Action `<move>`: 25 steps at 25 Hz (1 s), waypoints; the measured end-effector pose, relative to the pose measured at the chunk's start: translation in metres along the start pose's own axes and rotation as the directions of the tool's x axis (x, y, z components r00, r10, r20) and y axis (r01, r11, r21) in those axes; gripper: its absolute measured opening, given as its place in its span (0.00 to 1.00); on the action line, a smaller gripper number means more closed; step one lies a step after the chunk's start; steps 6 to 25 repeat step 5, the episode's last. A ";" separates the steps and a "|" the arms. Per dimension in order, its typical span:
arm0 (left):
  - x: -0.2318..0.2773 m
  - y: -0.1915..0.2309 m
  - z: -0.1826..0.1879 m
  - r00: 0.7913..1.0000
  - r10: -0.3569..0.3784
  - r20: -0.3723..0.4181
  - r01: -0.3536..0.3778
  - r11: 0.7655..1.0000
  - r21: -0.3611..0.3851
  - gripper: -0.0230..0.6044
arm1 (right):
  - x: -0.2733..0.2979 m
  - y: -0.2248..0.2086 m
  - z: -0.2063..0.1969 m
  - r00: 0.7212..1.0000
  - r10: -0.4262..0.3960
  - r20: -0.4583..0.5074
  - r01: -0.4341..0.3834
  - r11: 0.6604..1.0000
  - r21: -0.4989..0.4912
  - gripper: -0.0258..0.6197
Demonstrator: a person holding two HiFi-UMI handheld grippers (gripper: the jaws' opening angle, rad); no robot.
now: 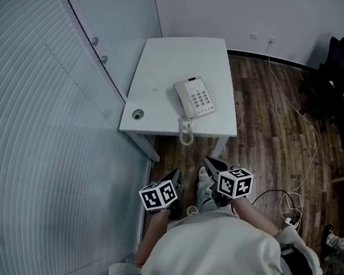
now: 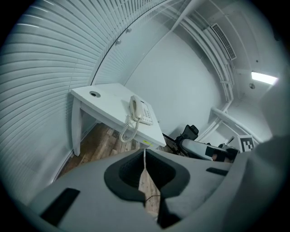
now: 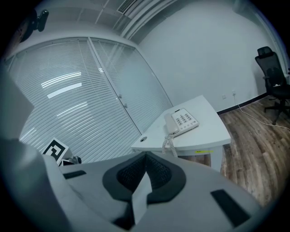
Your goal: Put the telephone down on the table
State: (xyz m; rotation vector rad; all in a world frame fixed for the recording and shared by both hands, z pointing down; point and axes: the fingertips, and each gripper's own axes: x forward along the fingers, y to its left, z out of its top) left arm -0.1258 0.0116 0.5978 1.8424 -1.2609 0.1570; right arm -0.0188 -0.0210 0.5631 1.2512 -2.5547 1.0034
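White telephone (image 1: pixel 194 97) rests on the surface (image 1: pixel 164 64), cord (image 1: pixel 186 132) dangling over its 6 o'clock edge — left hand-held gripper (image 1: pixel 175 176) and right hand-held gripper (image 1: pixel 211 162) both closed, empty.

Plenty of bare top on the table (image 1: pixel 158 68) left of and behind the telephone (image 1: pixel 194 96), broken only by a grommet hole (image 1: pixel 138 114) at the near left corner. Hemmed on the left by slatted blinds (image 1: pixel 37 136) (close along the table's edge). Over the near edge, a dangling coiled cord (image 1: pixel 186 131). Open wooden floor (image 1: pixel 262 124) rightward, crossed by a white cable (image 1: pixel 310 126); black chair (image 1: pixel 339 67) well apart.
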 end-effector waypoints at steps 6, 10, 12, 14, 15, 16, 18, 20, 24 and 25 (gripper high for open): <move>-0.002 -0.002 -0.003 1.000 0.000 -0.003 0.000 1.000 0.000 0.09 | -0.004 0.004 -0.003 1.000 0.014 -0.003 -0.014 1.000 -0.001 0.07; -0.002 -0.002 -0.003 1.000 0.000 -0.003 0.000 1.000 0.000 0.09 | -0.004 0.004 -0.003 1.000 0.014 -0.003 -0.014 1.000 -0.001 0.07; -0.002 -0.002 -0.003 1.000 0.000 -0.003 0.000 1.000 0.000 0.09 | -0.004 0.004 -0.003 1.000 0.014 -0.003 -0.014 1.000 -0.001 0.07; -0.002 -0.002 -0.003 1.000 0.000 -0.003 0.000 1.000 0.000 0.09 | -0.004 0.004 -0.003 1.000 0.014 -0.003 -0.014 1.000 -0.001 0.07; -0.002 -0.002 -0.003 1.000 0.000 -0.003 0.000 1.000 0.000 0.09 | -0.004 0.004 -0.003 1.000 0.014 -0.003 -0.014 1.000 -0.001 0.07; -0.002 -0.002 -0.003 1.000 0.000 -0.003 0.000 1.000 0.000 0.09 | -0.004 0.004 -0.003 1.000 0.014 -0.003 -0.014 1.000 -0.001 0.07; -0.002 -0.002 -0.003 1.000 0.000 -0.003 0.000 1.000 0.000 0.09 | -0.004 0.004 -0.003 1.000 0.014 -0.003 -0.014 1.000 -0.001 0.07; -0.002 -0.002 -0.003 1.000 0.000 -0.003 0.000 1.000 0.000 0.09 | -0.004 0.004 -0.003 1.000 0.014 -0.003 -0.014 1.000 -0.001 0.07; -0.002 -0.002 -0.003 1.000 0.000 -0.003 0.000 1.000 0.000 0.09 | -0.004 0.004 -0.003 1.000 0.014 -0.003 -0.014 1.000 -0.001 0.07; -0.002 -0.002 -0.003 1.000 0.000 -0.003 0.000 1.000 0.000 0.09 | -0.004 0.004 -0.003 1.000 0.014 -0.003 -0.014 1.000 -0.001 0.07</move>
